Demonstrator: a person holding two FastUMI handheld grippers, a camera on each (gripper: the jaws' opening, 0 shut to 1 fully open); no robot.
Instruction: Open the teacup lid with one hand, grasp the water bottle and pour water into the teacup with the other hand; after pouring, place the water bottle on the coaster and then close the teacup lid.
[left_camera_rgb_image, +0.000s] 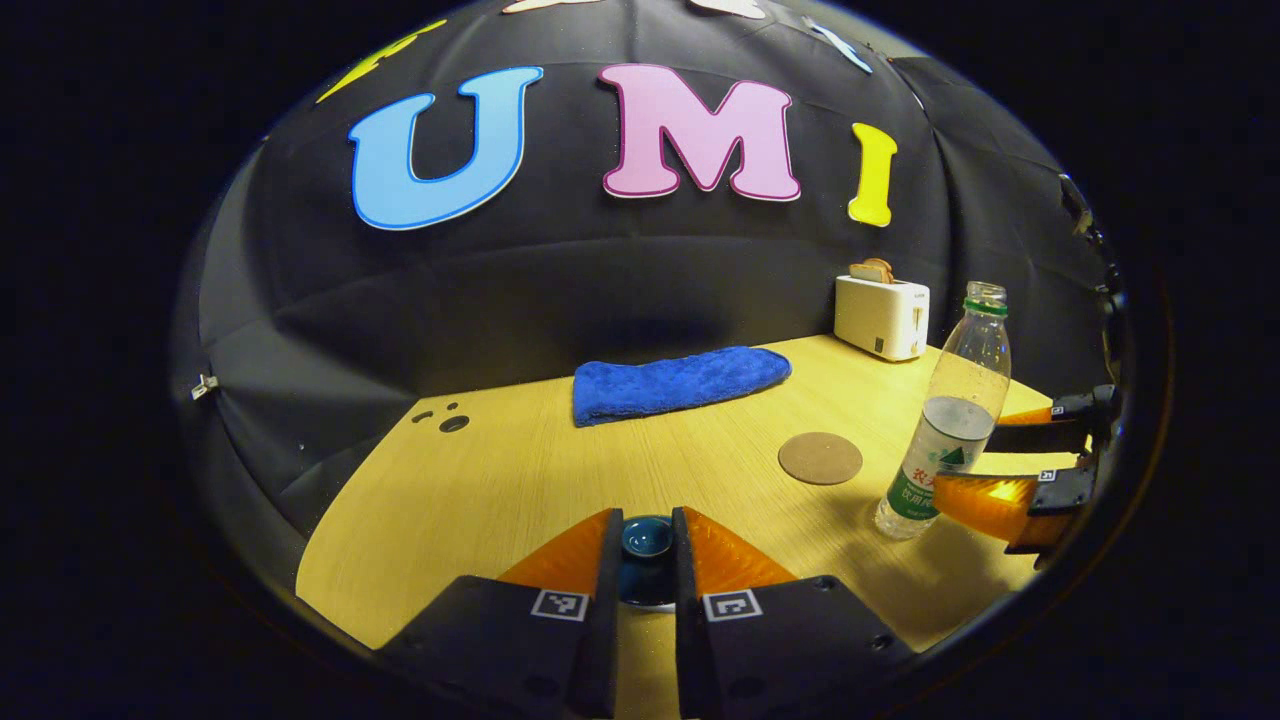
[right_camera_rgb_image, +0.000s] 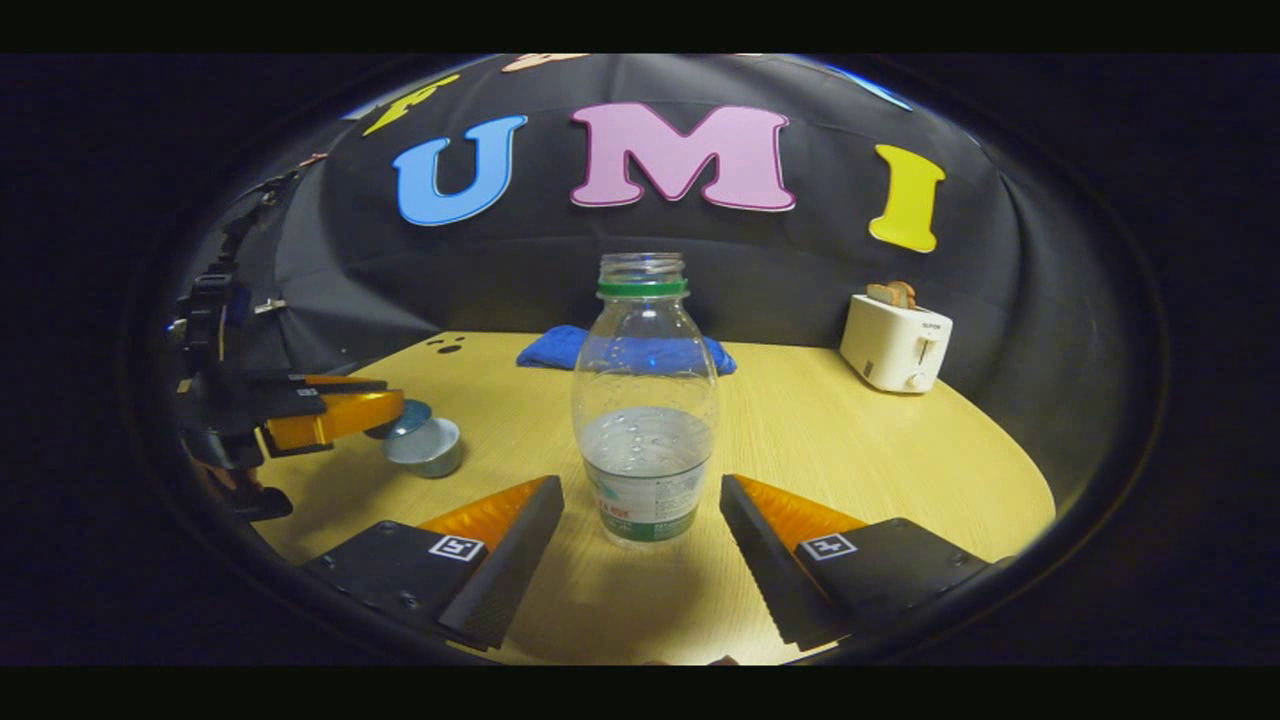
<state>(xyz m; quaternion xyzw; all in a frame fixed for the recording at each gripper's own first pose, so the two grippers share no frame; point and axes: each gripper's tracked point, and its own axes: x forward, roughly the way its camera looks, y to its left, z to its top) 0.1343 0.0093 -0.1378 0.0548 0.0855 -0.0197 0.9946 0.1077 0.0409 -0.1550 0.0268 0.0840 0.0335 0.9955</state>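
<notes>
Bottle (right_camera_rgb_image: 645, 400) stands upright and capless on the table (right_camera_rgb_image: 860, 450), clear plastic, green neck ring, water up to about its middle; right gripper (right_camera_rgb_image: 640, 520) spread wide, fingers either side of it, not touching; left gripper (left_camera_rgb_image: 645, 545) pinches the dark teal lid knob (left_camera_rgb_image: 646, 537); grey teacup (right_camera_rgb_image: 425, 447) below; coaster (left_camera_rgb_image: 820, 458) bare, near the bottle.

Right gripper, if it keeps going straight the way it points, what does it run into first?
Most likely the water bottle, standing upright between the open jaws of the right gripper. Neither side appears to touch it yet, though depth is hard to judge.
</notes>
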